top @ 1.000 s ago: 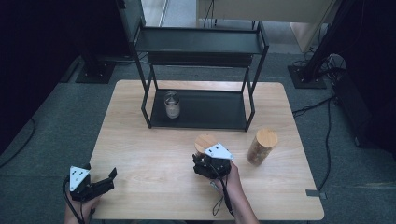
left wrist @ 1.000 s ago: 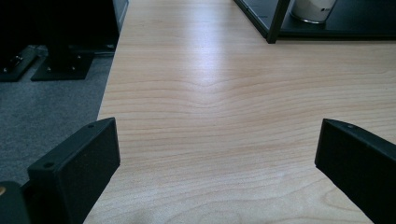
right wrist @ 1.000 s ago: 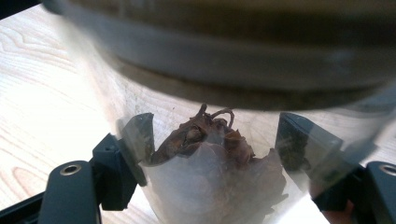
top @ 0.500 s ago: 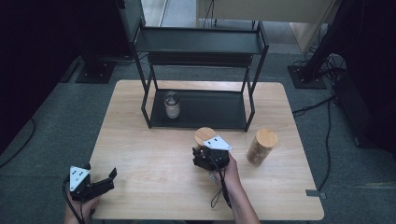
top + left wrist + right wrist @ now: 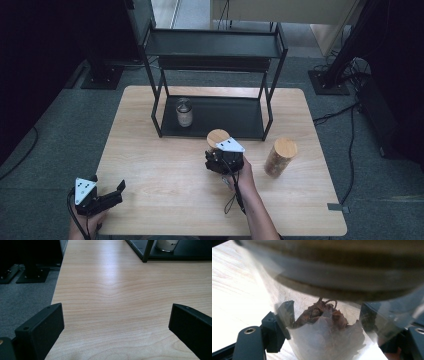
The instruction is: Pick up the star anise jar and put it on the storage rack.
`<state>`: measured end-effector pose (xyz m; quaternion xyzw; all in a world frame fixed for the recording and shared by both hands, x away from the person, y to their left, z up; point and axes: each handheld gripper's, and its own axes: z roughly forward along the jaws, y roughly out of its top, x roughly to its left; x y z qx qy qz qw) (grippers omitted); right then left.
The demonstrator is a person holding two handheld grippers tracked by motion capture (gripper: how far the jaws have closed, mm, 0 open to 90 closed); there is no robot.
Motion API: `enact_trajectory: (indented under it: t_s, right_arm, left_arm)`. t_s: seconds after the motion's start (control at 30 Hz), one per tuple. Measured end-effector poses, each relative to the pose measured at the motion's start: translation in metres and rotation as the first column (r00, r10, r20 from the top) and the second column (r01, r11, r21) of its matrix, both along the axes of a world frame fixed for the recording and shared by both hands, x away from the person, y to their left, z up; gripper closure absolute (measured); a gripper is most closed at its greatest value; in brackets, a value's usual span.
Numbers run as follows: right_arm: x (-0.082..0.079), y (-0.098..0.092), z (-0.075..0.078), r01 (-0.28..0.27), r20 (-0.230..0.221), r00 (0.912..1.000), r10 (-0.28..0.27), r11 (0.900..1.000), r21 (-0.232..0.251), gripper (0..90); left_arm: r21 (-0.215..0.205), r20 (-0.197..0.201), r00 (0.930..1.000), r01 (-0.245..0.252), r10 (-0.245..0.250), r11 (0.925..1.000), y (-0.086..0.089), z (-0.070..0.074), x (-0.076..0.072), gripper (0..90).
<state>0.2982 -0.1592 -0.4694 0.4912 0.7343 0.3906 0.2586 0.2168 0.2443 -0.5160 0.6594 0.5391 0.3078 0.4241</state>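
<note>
Three jars: two wood-lidded jars point(image 5: 218, 138) point(image 5: 280, 157), one metal-lidded jar point(image 5: 184, 112). One black two-tier rack point(image 5: 215, 45). One wooden table point(image 5: 150, 165). Two grippers: left gripper point(image 5: 119, 191), right gripper point(image 5: 218, 157).

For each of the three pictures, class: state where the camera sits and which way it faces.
High view: above the table, facing forward and down; both forearms, left gripper and right gripper.
Left gripper view: on the left gripper, facing along open jaws over bare tabletop.
Right gripper view: on the right gripper, jaws clamping a glass jar.
Shared: the jar, table, shelf rack.
</note>
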Motion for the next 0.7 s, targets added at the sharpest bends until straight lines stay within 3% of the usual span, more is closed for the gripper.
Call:
enact_trajectory:
  t_s: [0.7]
  right_arm:
    - [0.030, 0.010, 0.004, 0.014, 0.006, 0.9999, -0.014, 1.000, -0.021, 25.4]
  left_arm:
    - [0.003, -0.004, 1.0000, 0.003, -0.003, 1.0000, 0.000, 0.000, 0.000, 0.2]
